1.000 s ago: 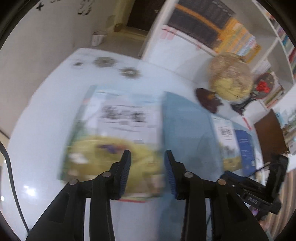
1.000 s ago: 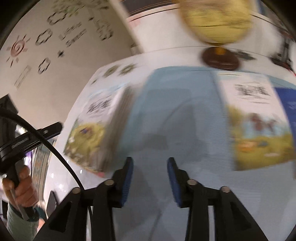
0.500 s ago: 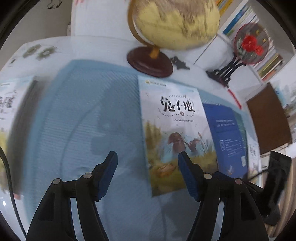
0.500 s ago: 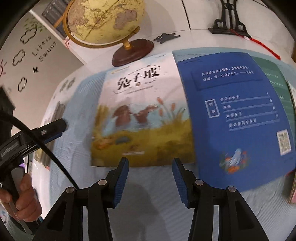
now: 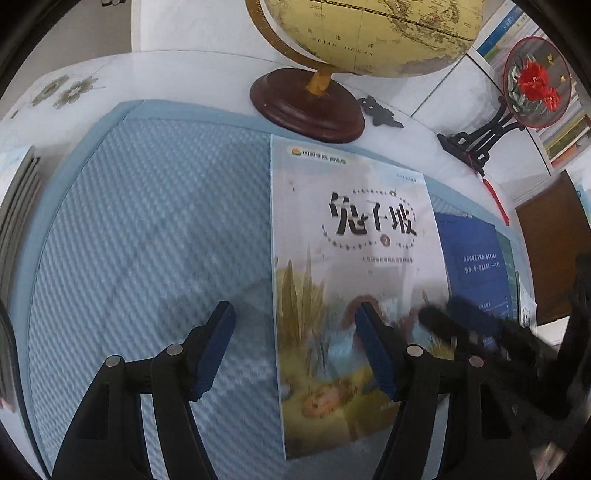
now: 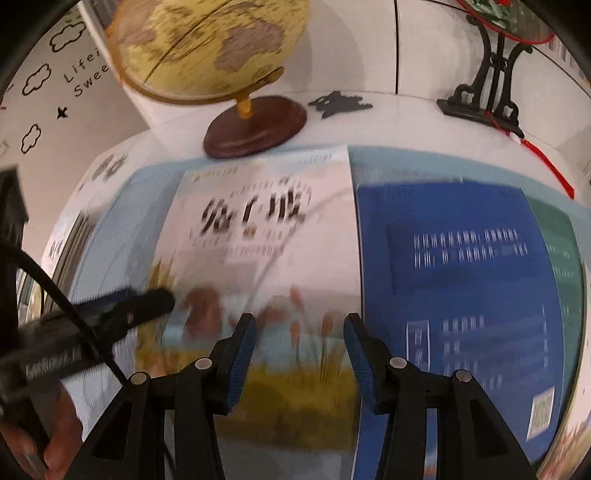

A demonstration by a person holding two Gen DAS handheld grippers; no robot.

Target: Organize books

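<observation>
- Nearest to us, our left gripper [image 5: 295,343] hangs over the blue mat [image 5: 147,240]. Its jaws are apart with nothing in them. One finger is over the mat and one over the picture book [image 5: 351,277], so the book's left edge lies between them. We think that is to catch that edge.
- Our right gripper [image 6: 299,354] hangs over the same book's lower right part. Its jaws are a bit apart and hold nothing.
- The picture book lies flat on the mat, cover up. The blue book [image 6: 461,295] lies flat just beside it, edge by edge, so each one is easy to pick.
- At the far left a pile of books [image 5: 18,206] sits by the mat's edge. We think the flat ones go there.
- Farthest back stand the globe [image 5: 369,33] and the round fan on a stand [image 5: 532,85], out of our way.
</observation>
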